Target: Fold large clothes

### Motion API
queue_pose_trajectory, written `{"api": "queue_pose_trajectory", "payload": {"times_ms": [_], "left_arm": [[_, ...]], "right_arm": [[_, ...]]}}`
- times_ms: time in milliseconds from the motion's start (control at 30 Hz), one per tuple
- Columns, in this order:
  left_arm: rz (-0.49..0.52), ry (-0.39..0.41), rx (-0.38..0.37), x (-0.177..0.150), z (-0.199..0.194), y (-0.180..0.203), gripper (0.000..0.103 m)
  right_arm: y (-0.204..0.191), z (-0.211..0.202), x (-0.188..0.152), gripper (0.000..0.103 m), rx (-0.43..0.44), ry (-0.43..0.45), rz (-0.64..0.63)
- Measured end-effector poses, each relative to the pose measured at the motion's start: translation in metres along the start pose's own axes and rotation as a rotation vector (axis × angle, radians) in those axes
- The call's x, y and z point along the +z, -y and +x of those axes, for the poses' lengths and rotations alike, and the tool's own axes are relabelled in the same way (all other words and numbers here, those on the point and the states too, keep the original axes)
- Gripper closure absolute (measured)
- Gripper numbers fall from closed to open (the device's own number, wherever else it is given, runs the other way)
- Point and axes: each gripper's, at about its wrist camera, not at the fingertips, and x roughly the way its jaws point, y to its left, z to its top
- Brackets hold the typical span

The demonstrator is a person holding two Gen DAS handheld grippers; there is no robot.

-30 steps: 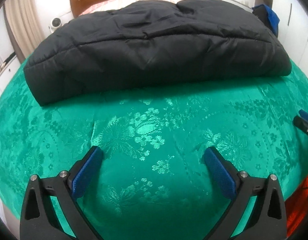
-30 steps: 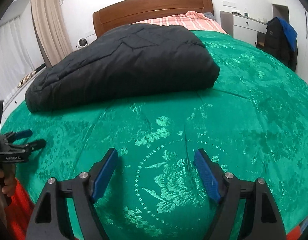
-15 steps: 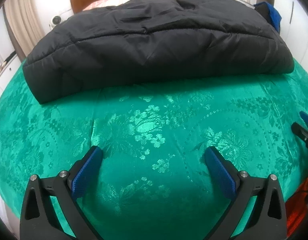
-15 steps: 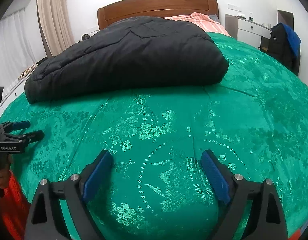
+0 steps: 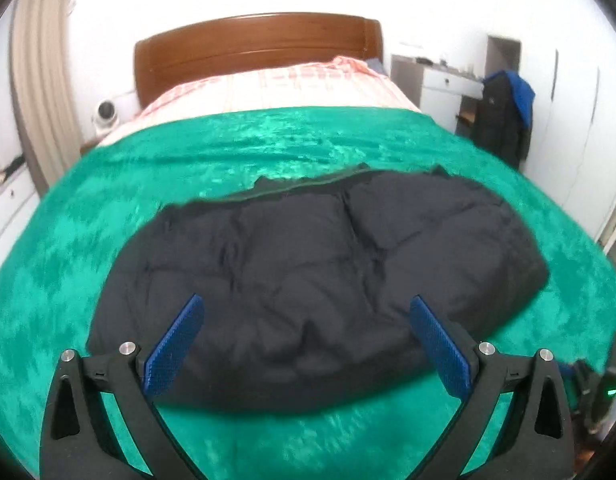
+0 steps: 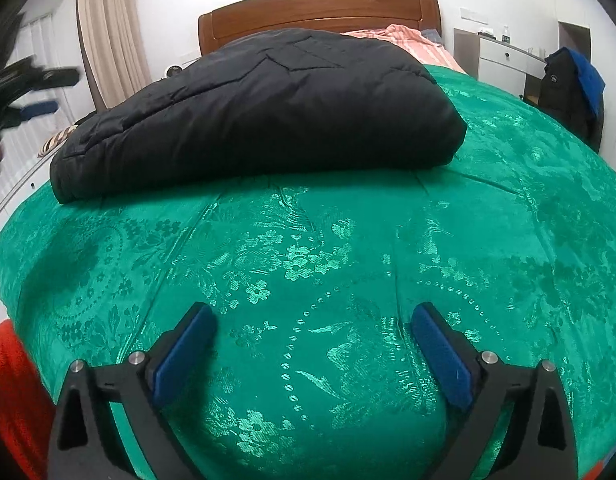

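A black puffer coat (image 5: 320, 280) lies folded into a thick, rounded bundle on the green bedspread (image 5: 87, 208) of a bed, nearer the foot end than the wooden headboard (image 5: 255, 48). In the right wrist view the coat (image 6: 267, 108) sits well beyond the gripper, its folded edge facing the camera and its right corner blunt and plump. Quilted seams cross its top.

The left gripper (image 5: 303, 344) hangs above the coat with its 2 blue pads spread wide apart and nothing between them; it touches neither the coat nor the bedspread, and this view is blurred. In the right wrist view the same gripper (image 6: 43, 94) appears as a dark blur at the upper left, raised above the bed.

The right gripper (image 6: 312, 344) hovers low over bare bedspread in front of the coat. Its jaws are opening, already wide, and only the flowered green fabric shows between the blue pads (image 6: 183, 354); they grip nothing.

Beyond the green spread, a pink striped sheet (image 5: 275, 84) covers the head of the bed. A beige curtain (image 6: 107, 32) hangs at the left. At the right a white cabinet (image 6: 504, 64) stands against the wall, and near it hangs a dark jacket with a blue hood (image 6: 572, 88). Something orange-red (image 6: 15, 392) shows at the lower left edge of the right wrist view; I cannot tell what it is.
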Motion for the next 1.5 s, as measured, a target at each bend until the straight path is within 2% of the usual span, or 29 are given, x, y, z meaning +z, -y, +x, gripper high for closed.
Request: {"api": "queue_pose_trajectory", "payload": {"times_ms": [100, 200, 267, 400, 467, 667, 867, 1000, 1100, 1233, 1367, 1500], "left_arm": [[0.094, -0.048, 0.005, -0.016, 0.027, 0.013, 0.001], [0.225, -0.137, 0.065, -0.043, 0.055, 0.037, 0.001], [0.246, -0.157, 0.090, -0.059, 0.059, 0.042, 0.001], [0.281, -0.178, 0.095, -0.079, 0.048, 0.048, 0.001], [0.267, -0.183, 0.070, -0.083, 0.037, 0.049, 0.001], [0.144, -0.197, 0.004, -0.095, -0.003, 0.033, 0.001], [0.095, -0.159, 0.000, -0.101, -0.043, 0.020, 0.001], [0.067, -0.147, 0.011, -0.109, -0.059, 0.005, 0.001], [0.023, -0.150, 0.008, -0.108, -0.064, -0.004, 0.001], [-0.045, -0.102, -0.019, -0.092, -0.086, -0.014, 0.001], [-0.040, -0.035, -0.026, -0.054, -0.087, -0.009, 0.001], [0.018, -0.029, -0.001, 0.001, -0.046, -0.001, 0.001]], "right_arm": [[-0.001, 0.000, 0.000, 0.004, 0.002, -0.002, 0.002], [-0.001, 0.000, 0.000, 0.004, 0.000, -0.004, -0.001], [-0.001, -0.001, 0.001, 0.004, 0.001, -0.007, 0.000], [-0.001, -0.002, -0.001, 0.004, 0.002, -0.003, -0.005], [-0.001, -0.002, -0.002, 0.004, 0.004, -0.005, -0.004], [-0.001, -0.005, -0.003, 0.004, 0.001, -0.014, -0.003], [-0.005, -0.012, -0.006, 0.004, -0.010, -0.035, 0.005], [-0.005, -0.026, -0.006, 0.004, 0.016, -0.039, 0.037], [-0.004, -0.038, -0.003, 0.004, 0.037, -0.036, 0.061], [-0.006, -0.063, 0.005, 0.004, 0.066, -0.006, 0.080], [-0.007, -0.074, 0.013, 0.004, 0.101, 0.022, 0.098], [-0.010, -0.068, 0.017, 0.004, 0.129, 0.024, 0.103]]}}
